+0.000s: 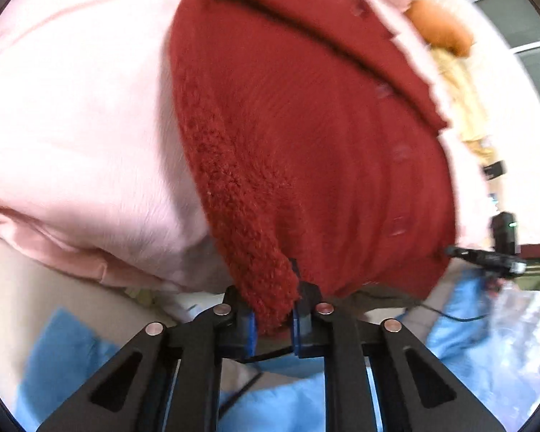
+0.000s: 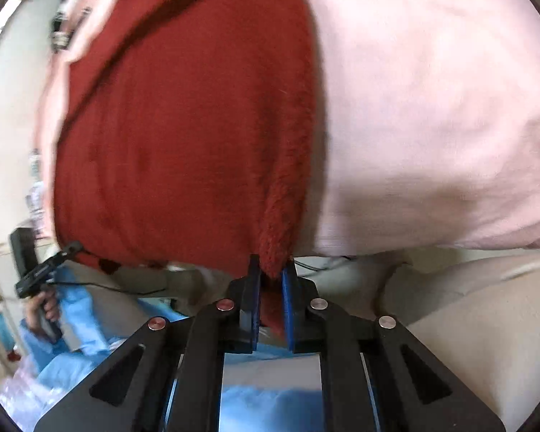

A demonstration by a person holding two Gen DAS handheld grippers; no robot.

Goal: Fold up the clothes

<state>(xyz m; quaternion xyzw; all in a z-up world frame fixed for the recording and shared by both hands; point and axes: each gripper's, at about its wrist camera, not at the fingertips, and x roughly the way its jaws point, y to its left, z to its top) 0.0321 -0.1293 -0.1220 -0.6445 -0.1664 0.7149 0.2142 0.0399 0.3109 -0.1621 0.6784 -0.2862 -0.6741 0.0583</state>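
Observation:
A dark red knit cardigan [image 1: 306, 136] hangs in the air in front of a person in a pale pink top [image 1: 72, 108]. Its fuzzy edge runs down into my left gripper [image 1: 274, 311], which is shut on it between blue pads [image 1: 251, 334]. In the right wrist view the same red cardigan [image 2: 183, 126] fills the middle, and my right gripper [image 2: 271, 295] is shut on another fuzzy edge of it. The other hand-held gripper [image 2: 36, 273] shows at the left edge, and likewise at the right in the left wrist view [image 1: 500, 248].
Light blue cloth [image 1: 460, 327] and clear plastic bags [image 2: 21, 392] lie below. The person's beige trousers [image 2: 468, 306] show under the pink top [image 2: 432, 90]. An orange soft object [image 1: 439, 25] and windows [image 1: 532, 54] are behind.

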